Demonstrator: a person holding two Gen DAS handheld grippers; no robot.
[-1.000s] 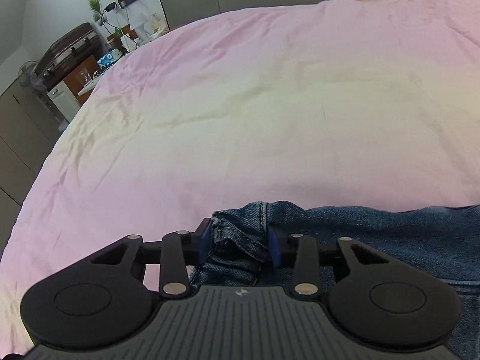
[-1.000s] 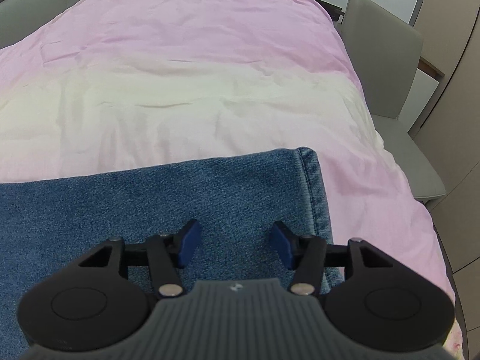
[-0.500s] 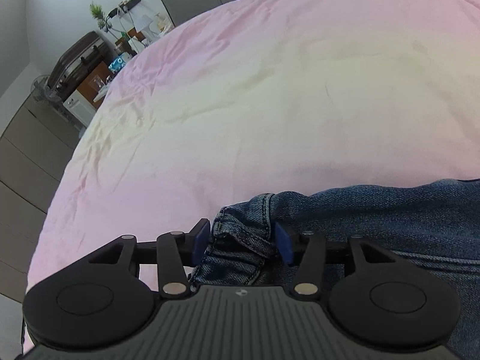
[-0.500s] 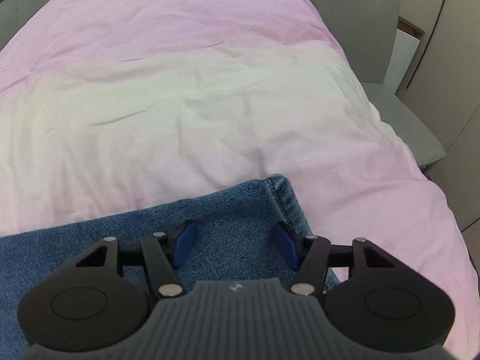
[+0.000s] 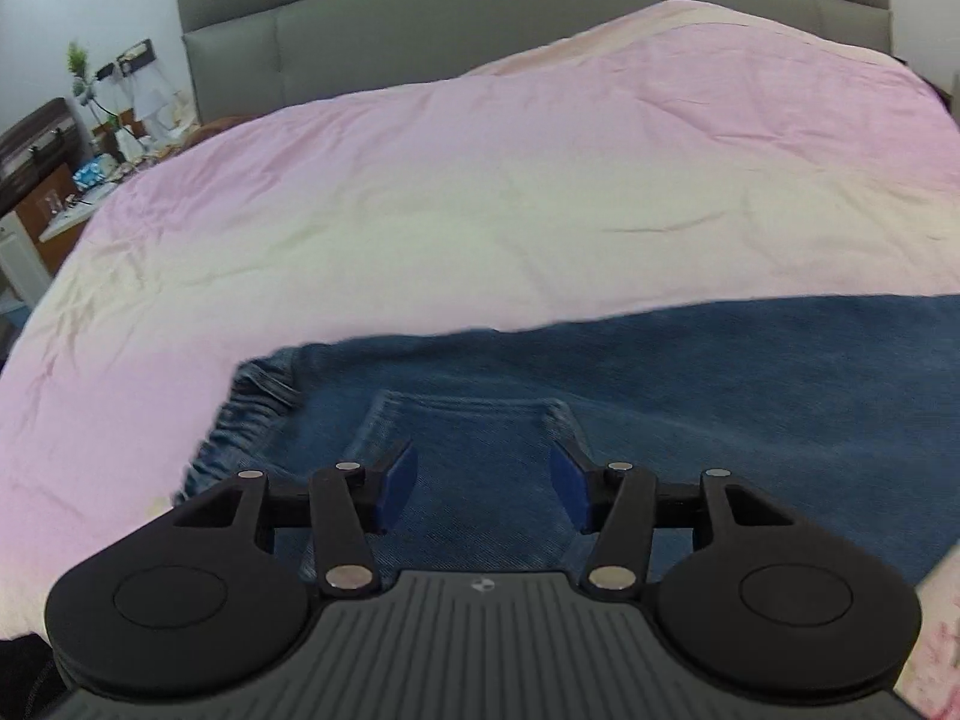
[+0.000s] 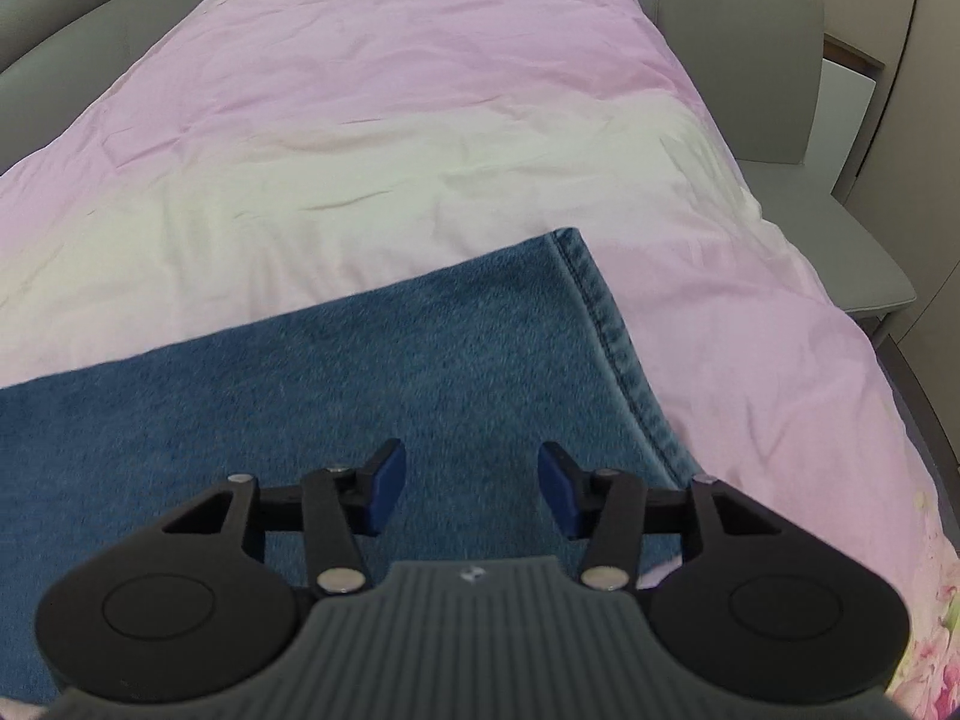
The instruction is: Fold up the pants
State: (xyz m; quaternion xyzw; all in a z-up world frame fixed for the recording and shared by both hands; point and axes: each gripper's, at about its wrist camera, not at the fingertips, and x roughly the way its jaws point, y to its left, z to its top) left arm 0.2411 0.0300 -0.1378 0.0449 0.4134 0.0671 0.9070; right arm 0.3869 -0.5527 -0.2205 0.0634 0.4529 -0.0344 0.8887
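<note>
— Both claws hang over our jeans (image 5: 690,396): left gripper (image 5: 483,483) opening, right gripper (image 6: 471,489) parted, nothing pinched.
— Where do they lie?
— Flat along the bed's (image 5: 480,192) near edge.
— Denim's heavy, limp, unslippery; we'd grab the elastic waistband (image 5: 240,420) and stitched hem (image 6: 618,342).

Blue denim pants (image 5: 690,396), pink-and-cream bedspread (image 5: 480,192)

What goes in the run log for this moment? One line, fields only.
task: fold pants | jeans: flat on pink bedspread | left gripper: opening, nothing gripped, above back pocket | right gripper: open, above leg hem
</note>
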